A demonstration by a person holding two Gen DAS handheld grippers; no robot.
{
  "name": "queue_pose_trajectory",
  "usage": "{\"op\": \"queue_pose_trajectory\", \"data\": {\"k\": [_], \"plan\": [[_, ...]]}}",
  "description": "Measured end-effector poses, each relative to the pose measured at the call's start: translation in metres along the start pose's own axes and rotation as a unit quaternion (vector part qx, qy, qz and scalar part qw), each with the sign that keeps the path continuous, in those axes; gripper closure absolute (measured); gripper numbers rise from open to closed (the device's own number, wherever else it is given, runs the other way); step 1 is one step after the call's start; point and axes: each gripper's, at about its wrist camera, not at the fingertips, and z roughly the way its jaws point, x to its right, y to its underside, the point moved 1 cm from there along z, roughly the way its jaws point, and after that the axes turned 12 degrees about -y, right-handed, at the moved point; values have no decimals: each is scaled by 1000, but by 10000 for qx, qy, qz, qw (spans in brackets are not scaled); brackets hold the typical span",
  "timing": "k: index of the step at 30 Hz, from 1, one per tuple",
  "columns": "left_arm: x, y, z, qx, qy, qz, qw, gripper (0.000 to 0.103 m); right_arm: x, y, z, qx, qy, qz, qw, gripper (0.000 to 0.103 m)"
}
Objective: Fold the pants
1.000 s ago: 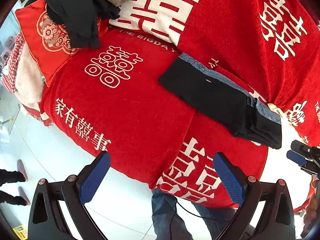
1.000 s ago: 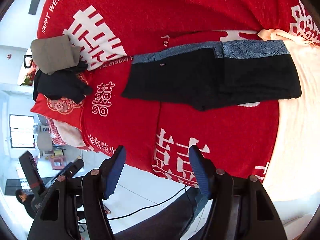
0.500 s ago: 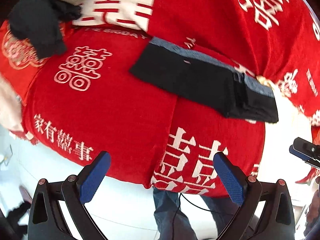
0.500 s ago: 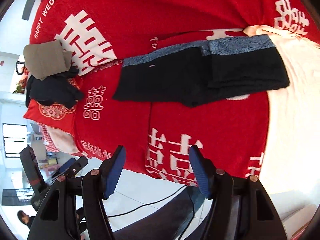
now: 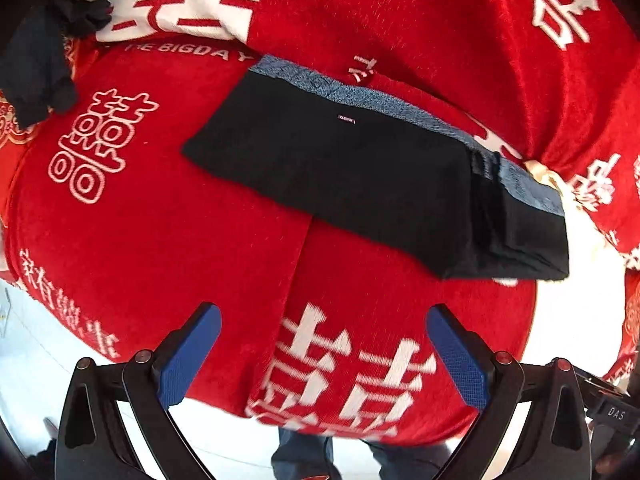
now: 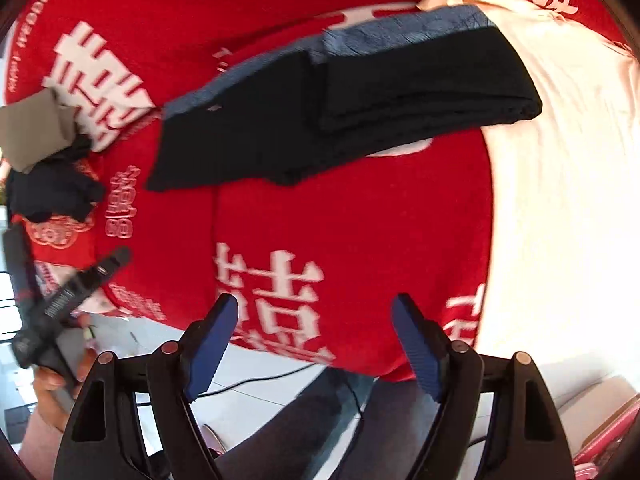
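Black pants (image 5: 360,172) with a blue patterned band along the far edge lie flat on a red bedspread (image 5: 180,240), their right end folded over into a thicker stack (image 6: 420,80). My left gripper (image 5: 320,356) hangs open above the bed's near edge, short of the pants, with nothing between its blue pads. In the right wrist view my right gripper (image 6: 316,344) is also over the near edge. Its jaws are opening and hold nothing. The pants (image 6: 320,108) lie well beyond it.
A heap of dark and beige clothes (image 5: 44,64) sits at the far left of the bed; the right wrist view shows that clothes heap (image 6: 48,160) too. A cream sheet (image 6: 560,160) covers the bed's right side. The person's legs (image 6: 320,432) and white floor lie below.
Both grippers have come down and closer to the bed, so the pants look larger. The right gripper's jaws stand wider apart than before.
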Motion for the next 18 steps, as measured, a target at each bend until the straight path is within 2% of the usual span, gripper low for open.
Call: {"op": "queue_pose_trajectory", "data": {"k": [4, 7, 10, 13, 15, 16, 18], "plan": [[16, -14, 24, -3, -33, -236, 9997, 0, 18, -34, 9, -1, 157, -206, 9997, 21], [25, -21, 46, -69, -166, -413, 9990, 0, 25, -71, 17, 60, 375, -696, 9969, 21], [33, -25, 64, -151, -280, -548, 9980, 0, 21, -107, 33, 150, 749, -1482, 9860, 21], [40, -28, 71, -220, -408, -569, 9973, 0, 12, -135, 57, 148, 750, -2165, 9733, 21], [43, -28, 71, -253, -529, -574, 9966, 0, 12, -147, 77, -59, 587, -2260, 9723, 44], [45, -27, 70, -257, -612, -557, 9962, 0, 17, -149, 91, -258, 531, -2096, 9760, 55], [47, -25, 72, -296, -769, -506, 9953, 0, 20, -146, 92, -114, 499, -1978, 9789, 55]]}}
